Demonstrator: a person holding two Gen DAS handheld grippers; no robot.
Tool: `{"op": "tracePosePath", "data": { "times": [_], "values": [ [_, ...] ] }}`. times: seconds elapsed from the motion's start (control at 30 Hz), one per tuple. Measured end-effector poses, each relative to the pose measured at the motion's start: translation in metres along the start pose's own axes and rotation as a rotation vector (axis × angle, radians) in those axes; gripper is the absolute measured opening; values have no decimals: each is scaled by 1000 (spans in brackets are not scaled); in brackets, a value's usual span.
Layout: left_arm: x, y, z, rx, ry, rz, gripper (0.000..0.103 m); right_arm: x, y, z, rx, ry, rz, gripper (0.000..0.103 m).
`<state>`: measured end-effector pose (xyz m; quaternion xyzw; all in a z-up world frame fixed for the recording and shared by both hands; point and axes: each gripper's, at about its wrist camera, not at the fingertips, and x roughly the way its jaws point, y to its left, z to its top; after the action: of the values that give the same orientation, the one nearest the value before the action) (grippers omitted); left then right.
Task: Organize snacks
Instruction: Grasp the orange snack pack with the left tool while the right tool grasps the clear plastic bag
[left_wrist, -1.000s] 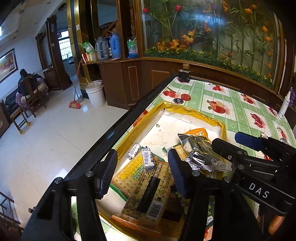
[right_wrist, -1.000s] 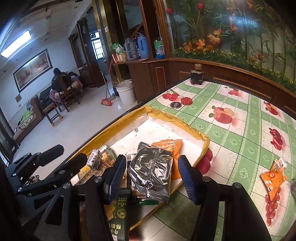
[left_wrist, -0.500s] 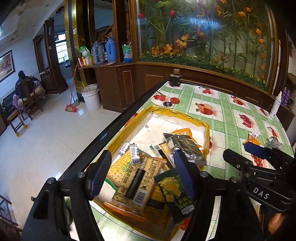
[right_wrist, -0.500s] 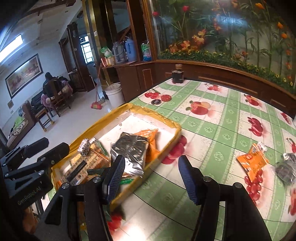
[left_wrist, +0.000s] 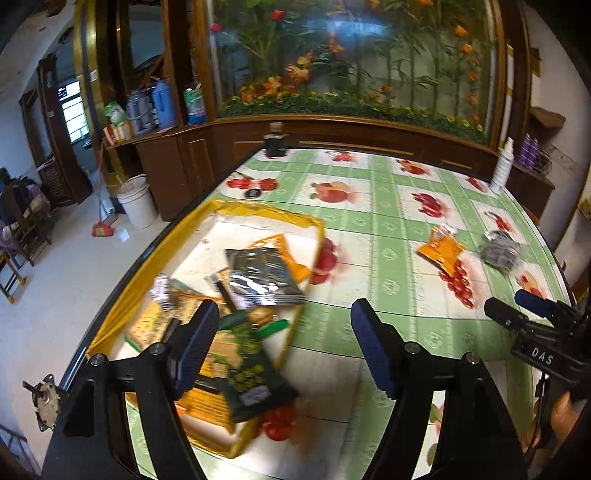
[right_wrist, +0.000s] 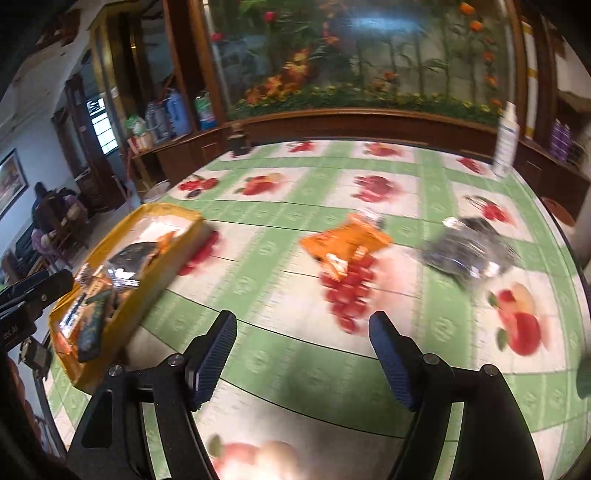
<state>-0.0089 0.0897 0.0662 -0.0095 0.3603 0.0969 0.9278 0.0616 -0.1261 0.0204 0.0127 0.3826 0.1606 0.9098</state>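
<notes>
The surface (left_wrist: 388, 258) in front of me is the largest thing here — covered in a green-and-white checked cloth printed with fruit, backed by a dark wooden cabinet with a flower display behind glass. On its left side, along the edge, sits the yellow tray (left_wrist: 122, 302), already heaped with snack packets: a silver foil packet (left_wrist: 262, 273) lies on top toward the middle, a dark green packet (left_wrist: 251, 373) hangs over the near rim, and flat yellow-brown packets lie beneath them.

Well apart from the tray, out on the cloth to the right, two snacks lie loose — an orange packet (right_wrist: 343, 243) and, just beyond it to the right, a dark silvery packet (right_wrist: 465, 251), blurred.

My left hand-held gripper (left_wrist: 284, 347) hovers over the tray's near right corner, its jaws opening with nothing held between them. My right hand-held gripper (right_wrist: 303, 354) hangs over bare cloth short of the orange packet, jaws likewise opening and empty.

A white bottle (right_wrist: 506, 144) stands at the far right edge, a small dark jar (left_wrist: 275, 142) at the far left edge.
</notes>
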Motion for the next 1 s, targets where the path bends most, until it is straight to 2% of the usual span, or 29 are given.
{"op": "tracePosePath", "data": {
  "times": [0.1, 0.23, 0.47, 0.73, 0.87, 1.0],
  "values": [
    [5, -24, -1, 58, 19, -21, 79, -4, -25, -6, 38, 7, -31, 76],
    [14, -56, -3, 141, 43, -46, 79, -10, -49, -10, 72, 9, -59, 78],
    [28, -97, 1, 216, 73, -117, 79, -15, -89, -14, 142, 6, -97, 82],
    [64, -120, 23, 219, 125, -174, 79, -4, -135, -4, 247, -2, -108, 83],
    [86, -128, 33, 207, 159, -194, 79, -2, -145, 9, 245, -32, -96, 83],
    [102, -138, 41, 210, 170, -216, 79, -5, -136, 31, 175, -115, -47, 85]
  ]
}}
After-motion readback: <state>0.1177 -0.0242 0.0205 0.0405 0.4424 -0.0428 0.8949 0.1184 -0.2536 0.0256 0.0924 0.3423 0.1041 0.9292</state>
